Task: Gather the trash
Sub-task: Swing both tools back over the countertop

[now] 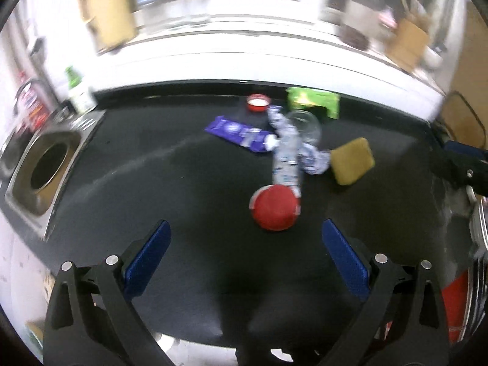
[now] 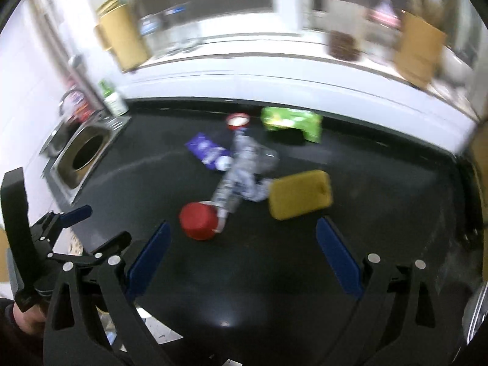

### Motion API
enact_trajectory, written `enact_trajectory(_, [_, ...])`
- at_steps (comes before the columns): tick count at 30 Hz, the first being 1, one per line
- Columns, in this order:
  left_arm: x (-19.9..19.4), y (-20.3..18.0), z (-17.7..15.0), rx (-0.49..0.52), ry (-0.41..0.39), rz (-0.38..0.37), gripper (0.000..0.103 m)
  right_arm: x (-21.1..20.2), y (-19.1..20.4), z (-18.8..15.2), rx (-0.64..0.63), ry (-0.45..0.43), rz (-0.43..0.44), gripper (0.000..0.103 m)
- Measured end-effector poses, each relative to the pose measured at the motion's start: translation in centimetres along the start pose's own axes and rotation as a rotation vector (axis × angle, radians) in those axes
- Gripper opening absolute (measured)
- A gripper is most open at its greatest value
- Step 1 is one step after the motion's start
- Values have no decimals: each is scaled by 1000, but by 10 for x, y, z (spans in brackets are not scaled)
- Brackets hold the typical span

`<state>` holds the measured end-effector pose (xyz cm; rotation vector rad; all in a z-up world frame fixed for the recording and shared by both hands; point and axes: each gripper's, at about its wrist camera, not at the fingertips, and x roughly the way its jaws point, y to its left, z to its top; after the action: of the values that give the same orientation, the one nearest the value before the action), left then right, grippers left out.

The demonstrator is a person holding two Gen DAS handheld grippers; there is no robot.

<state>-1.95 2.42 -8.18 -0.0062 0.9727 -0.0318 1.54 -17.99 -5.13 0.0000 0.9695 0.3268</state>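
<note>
Trash lies in a heap on the black counter [image 1: 152, 183]: a red cup [image 1: 274, 207] on its side, a crushed clear bottle [image 1: 285, 158], a purple wrapper [image 1: 235, 132], a clear plastic cup [image 1: 305, 123], a green packet [image 1: 314, 100] and a red lid [image 1: 258, 102]. My left gripper [image 1: 246, 222] hovers open above the counter just short of the red cup, nothing between its blue pads. The right gripper [image 2: 243, 222] is open too and empty, the red cup [image 2: 198, 221] to the left of its fingers and the bottle [image 2: 235, 183] ahead. The left gripper [image 2: 97, 225] shows at the right wrist view's left edge.
A yellow sponge [image 1: 352, 160] lies right of the heap. A steel sink with a round hole [image 1: 48, 164] is set into the counter's left end, a green bottle [image 1: 77, 91] behind it. Metal rims [image 1: 479, 222] stand at the right edge. A white sill runs along the back.
</note>
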Motion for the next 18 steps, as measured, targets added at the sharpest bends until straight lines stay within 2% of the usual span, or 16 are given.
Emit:
enact_trajectory(4, [6,-17,1,42,15,-15,96,-2,-21,-11,38,5,-20,92])
enact_trajectory(11, [21,-27,1,73,46,-19,96,0,-27,-13,49,9,-24,92])
enact_trajectory(18, [60,-33,-3,100,80,-6,96,41,-36,-11,7,51,-37,92])
